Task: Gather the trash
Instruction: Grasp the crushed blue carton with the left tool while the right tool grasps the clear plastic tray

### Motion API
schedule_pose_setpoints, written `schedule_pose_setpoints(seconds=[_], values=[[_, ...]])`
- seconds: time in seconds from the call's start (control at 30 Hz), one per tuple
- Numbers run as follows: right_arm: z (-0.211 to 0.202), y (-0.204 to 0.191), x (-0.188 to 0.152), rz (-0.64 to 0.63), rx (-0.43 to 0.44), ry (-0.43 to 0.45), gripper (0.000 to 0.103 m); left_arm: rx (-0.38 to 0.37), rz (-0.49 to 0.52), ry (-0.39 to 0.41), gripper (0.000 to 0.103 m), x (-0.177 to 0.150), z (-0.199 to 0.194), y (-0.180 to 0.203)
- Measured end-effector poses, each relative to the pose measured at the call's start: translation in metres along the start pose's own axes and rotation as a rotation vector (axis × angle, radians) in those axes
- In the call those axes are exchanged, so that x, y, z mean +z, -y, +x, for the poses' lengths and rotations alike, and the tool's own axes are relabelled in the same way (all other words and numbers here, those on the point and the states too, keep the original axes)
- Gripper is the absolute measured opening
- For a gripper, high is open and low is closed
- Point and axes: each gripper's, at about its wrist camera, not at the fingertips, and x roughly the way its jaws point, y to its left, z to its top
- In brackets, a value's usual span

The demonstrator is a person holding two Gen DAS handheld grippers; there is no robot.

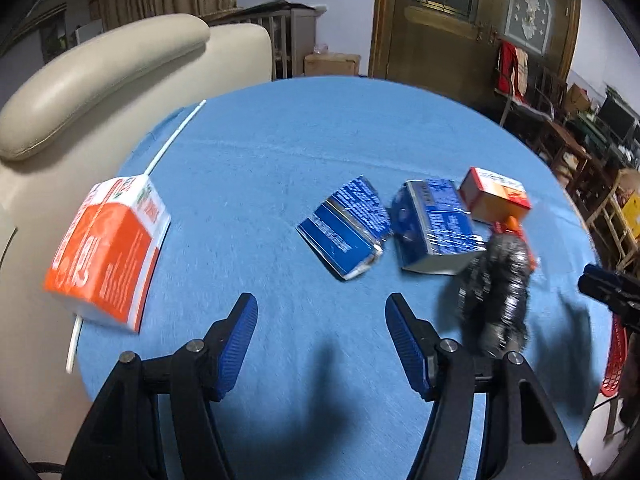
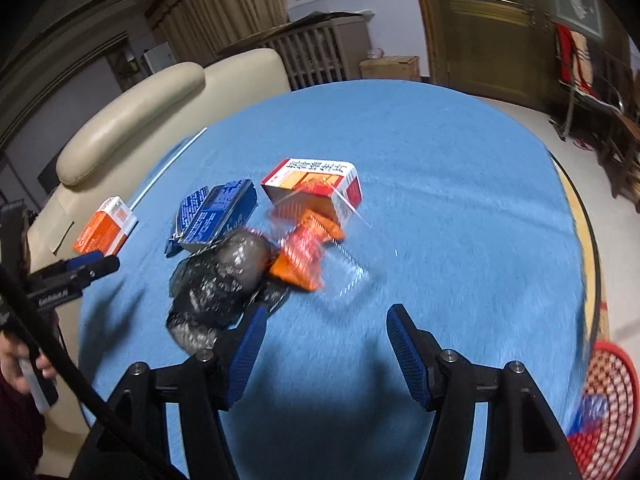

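Observation:
Trash lies on a round table under a blue cloth (image 1: 320, 140). An orange and white carton (image 1: 108, 252) (image 2: 106, 226) sits at the left edge. Two crushed blue boxes (image 1: 348, 228) (image 1: 432, 224) lie mid-table, beside a red and white box (image 1: 494, 196) (image 2: 316, 184). A crumpled black plastic bag (image 1: 496, 292) (image 2: 216, 284) lies near them, with an orange wrapper (image 2: 308, 252) and a clear plastic tray (image 2: 344, 276). My left gripper (image 1: 321, 300) hangs open over bare cloth. My right gripper (image 2: 327, 311) is open too, just in front of the tray.
A red mesh basket (image 2: 608, 396) (image 1: 616, 360) stands off the table's right edge. A cream leather chair (image 1: 100, 80) presses against the left side. A thin white stick (image 1: 176, 136) lies along the left rim. A hand (image 2: 16, 356) holds the left gripper (image 2: 80, 268).

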Motion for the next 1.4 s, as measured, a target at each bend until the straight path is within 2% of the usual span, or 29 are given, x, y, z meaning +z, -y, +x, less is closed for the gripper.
schedule_pose_setpoints(seconds=[0.1,0.23,0.33,0.47,0.53,0.7,0.83,1.0,1.17,1.3,1.4], values=[[0.012,-0.001,0.012,-0.052,0.001,-0.031,0.072,0.001,0.039,-0.02,0.067,0.014,0.016,-0.002],[0.03,-0.002,0.024,-0.109,0.027,-0.076,0.072,-0.054,0.127,-0.038,0.067,0.034,0.035,0.005],[0.04,-0.004,0.029,-0.137,0.024,-0.098,0.072,-0.095,0.24,-0.067,0.068,0.044,0.048,0.016],[0.053,-0.003,0.038,-0.131,0.051,-0.134,0.072,-0.102,0.347,-0.094,0.068,0.059,0.069,0.022],[0.058,-0.003,0.042,-0.148,0.047,-0.148,0.072,-0.103,0.349,-0.098,0.068,0.068,0.078,0.018],[0.063,0.003,0.05,-0.12,0.097,-0.164,0.072,-0.241,0.367,-0.158,0.068,0.079,0.095,0.013],[0.069,0.003,0.056,-0.121,0.121,-0.185,0.072,-0.27,0.437,-0.157,0.068,0.082,0.099,0.022],[0.063,0.005,0.063,-0.135,0.1,-0.15,0.072,-0.244,0.474,-0.163,0.068,0.083,0.105,0.031],[0.054,0.013,0.067,-0.099,0.107,-0.119,0.072,-0.234,0.456,-0.147,0.069,0.09,0.119,0.027],[0.052,0.002,0.069,-0.188,0.056,-0.112,0.072,-0.254,0.435,-0.132,0.068,0.088,0.112,0.018],[0.052,0.002,0.07,-0.217,0.057,-0.116,0.076,-0.266,0.444,-0.138,0.069,0.081,0.103,0.008]])
